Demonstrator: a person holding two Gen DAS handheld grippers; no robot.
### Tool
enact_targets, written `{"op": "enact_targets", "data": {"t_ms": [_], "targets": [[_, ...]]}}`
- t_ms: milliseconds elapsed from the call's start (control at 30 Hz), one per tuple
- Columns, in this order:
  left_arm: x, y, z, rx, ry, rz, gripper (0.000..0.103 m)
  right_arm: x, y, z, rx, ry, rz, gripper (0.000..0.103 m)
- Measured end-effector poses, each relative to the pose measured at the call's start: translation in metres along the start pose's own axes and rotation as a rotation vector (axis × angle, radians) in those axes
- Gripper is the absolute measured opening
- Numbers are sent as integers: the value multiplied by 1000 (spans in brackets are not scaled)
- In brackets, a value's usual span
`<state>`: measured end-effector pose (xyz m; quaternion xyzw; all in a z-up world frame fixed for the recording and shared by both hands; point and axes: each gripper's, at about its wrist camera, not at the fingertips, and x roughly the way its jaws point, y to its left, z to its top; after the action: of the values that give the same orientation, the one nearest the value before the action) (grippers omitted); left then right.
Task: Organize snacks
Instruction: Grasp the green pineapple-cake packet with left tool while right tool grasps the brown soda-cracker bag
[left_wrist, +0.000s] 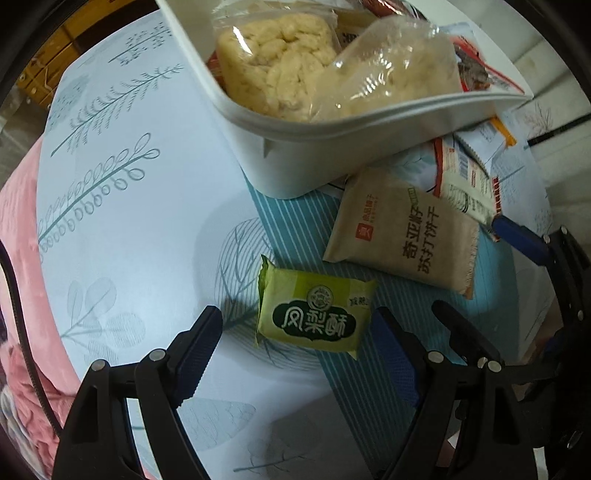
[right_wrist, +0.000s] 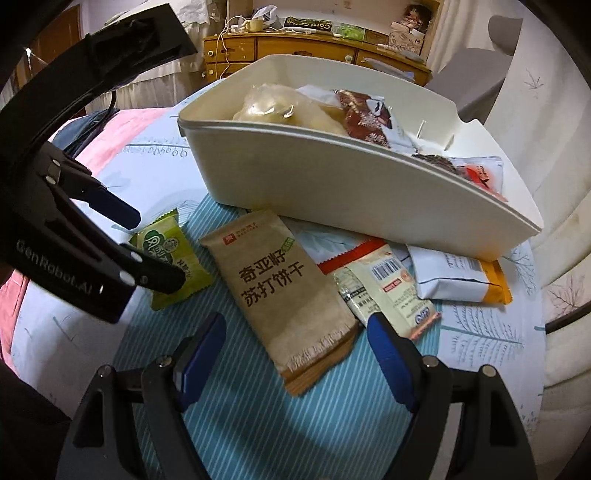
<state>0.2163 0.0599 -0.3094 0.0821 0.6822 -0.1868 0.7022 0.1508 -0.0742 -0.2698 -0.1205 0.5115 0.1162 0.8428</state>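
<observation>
— Nearest the lens? Left tongs (left_wrist: 295, 332) gape around a green pastry packet (left_wrist: 314, 314) on the bench (left_wrist: 147, 221).
— Beyond? Right tongs (right_wrist: 295, 339) spread wide at a tan cracker packet (right_wrist: 280, 295); the white bin (right_wrist: 351, 192) of snacks crowds the far side.

Wooden dresser (right_wrist: 317, 51) behind, perhaps against a pale wall

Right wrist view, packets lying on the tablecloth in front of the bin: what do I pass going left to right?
Green pineapple-cake packet → brown soda-cracker packet → red-edged barcode packet → white packet with orange end, which is partly tucked under the white bin.
</observation>
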Motion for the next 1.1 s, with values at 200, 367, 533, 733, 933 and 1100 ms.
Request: {"op": "enact_targets", "data": {"t_ms": [200,367,533,733,933,1100], "targets": [[4,-6,1,51,-25,-1,76,13,0,1,-15,4,6,80],[3,-14,3,88,-48,-3,61,21,0,3,-40,10,6,80],[3,-17,6,90,-58,-30,53,27,-5,5,-12,23,35,80],[-3,-2,5,71,-56,-57,51,27,-7,5,5,30,50,79],[-4,7,3,42,-39,-58,50,29,-8,13,19,61,75,74],[-6,19,0,-7,-21,-43,50,28,-7,15,69,82,97,73]]}}
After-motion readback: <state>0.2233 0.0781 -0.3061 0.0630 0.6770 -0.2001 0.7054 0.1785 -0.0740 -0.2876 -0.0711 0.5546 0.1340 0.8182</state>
